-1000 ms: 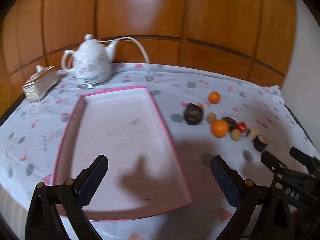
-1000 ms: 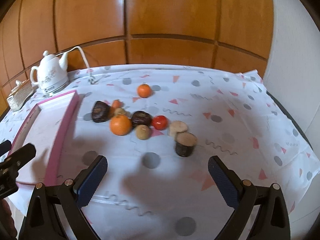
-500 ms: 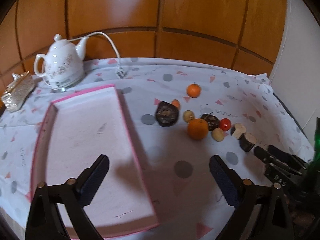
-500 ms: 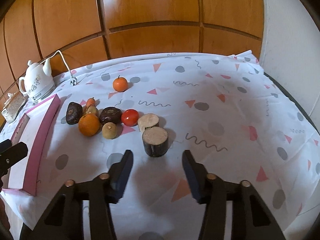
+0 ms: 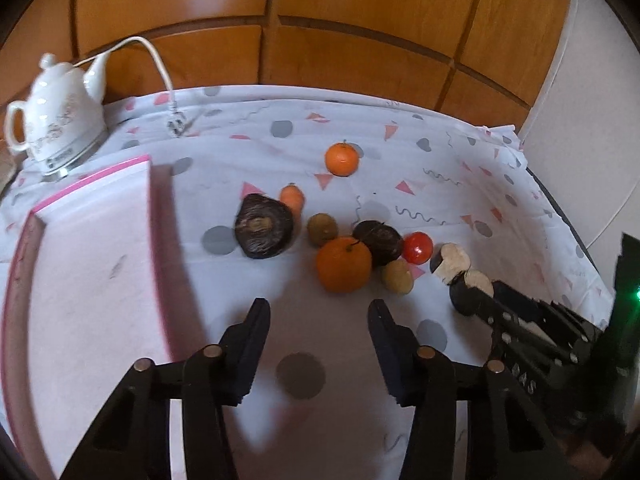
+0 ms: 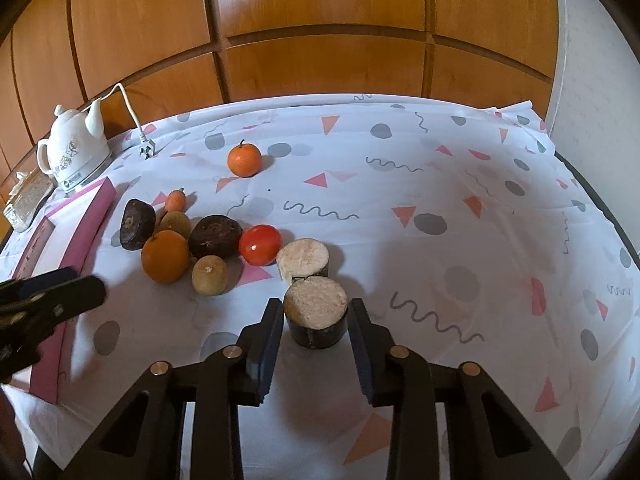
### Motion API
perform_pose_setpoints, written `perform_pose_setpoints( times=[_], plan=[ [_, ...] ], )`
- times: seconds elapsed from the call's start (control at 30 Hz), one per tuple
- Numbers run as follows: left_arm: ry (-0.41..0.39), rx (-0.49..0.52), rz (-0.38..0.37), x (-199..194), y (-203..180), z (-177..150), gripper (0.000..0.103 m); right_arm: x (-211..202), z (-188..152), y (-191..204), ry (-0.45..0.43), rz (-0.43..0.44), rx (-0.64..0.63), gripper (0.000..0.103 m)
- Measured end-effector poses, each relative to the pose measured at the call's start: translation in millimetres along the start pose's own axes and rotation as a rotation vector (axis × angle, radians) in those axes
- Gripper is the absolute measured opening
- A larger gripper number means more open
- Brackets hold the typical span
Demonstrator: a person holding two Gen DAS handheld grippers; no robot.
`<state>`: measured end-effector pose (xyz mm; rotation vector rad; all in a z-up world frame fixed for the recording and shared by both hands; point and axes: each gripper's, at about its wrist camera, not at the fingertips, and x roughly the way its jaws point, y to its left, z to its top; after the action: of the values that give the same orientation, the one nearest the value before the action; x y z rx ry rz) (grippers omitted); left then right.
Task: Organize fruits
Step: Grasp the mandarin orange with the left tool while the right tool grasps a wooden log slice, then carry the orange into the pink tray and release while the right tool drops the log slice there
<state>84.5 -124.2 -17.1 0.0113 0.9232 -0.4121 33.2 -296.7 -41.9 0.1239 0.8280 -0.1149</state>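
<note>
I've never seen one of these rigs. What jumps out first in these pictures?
A huddle of fruit sits mid-table on the confetti-print tablecloth, led by a big orange and a red tomato. Nearest the camera, the right gripper brackets a dark stub with a pale cut top, its jaws on either side. Off to the left lie a pink tray and a white teapot.

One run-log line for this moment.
right gripper: open, straddling cut dark stump piece | left gripper: open, empty | pink tray: empty
</note>
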Motion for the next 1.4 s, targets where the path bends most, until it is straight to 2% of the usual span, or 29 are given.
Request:
perform_pose_setpoints(
  times=[0.47, 0.53, 0.67, 0.93, 1.2, 1.33, 1.4],
  plan=[
    [0.052, -0.015, -0.001, 53, -9, 21, 0.051, 2, 2, -4, 0.011, 0.021, 0.024, 0.034],
    [0.056, -0.008, -0.020, 58, -11, 22, 0.041, 3, 2, -3, 0.009, 0.016, 0.022, 0.034],
    [0.043, -0.002, -0.027, 56, -12, 18, 0.039, 3, 3, -4, 0.009, 0.016, 0.020, 0.034],
    [0.018, -0.013, -0.030, 26, -4, 0, 0.038, -4, -4, -5, 0.012, 0.034, 0.032, 0.033],
    [-0.076, -0.037, 0.000, -27, 18, -12, 0.038, -22, -20, 6, 0.011, 0.038, -0.002, 0.033],
    [-0.137, -0.082, 0.058, -53, 46, -14, 0.038, -28, -20, 12, -0.002, 0.041, -0.017, 0.033],
    [-0.147, -0.132, 0.111, -60, 69, -16, 0.038, -31, -19, 17, -0.013, 0.044, -0.031, 0.033]
  ],
)
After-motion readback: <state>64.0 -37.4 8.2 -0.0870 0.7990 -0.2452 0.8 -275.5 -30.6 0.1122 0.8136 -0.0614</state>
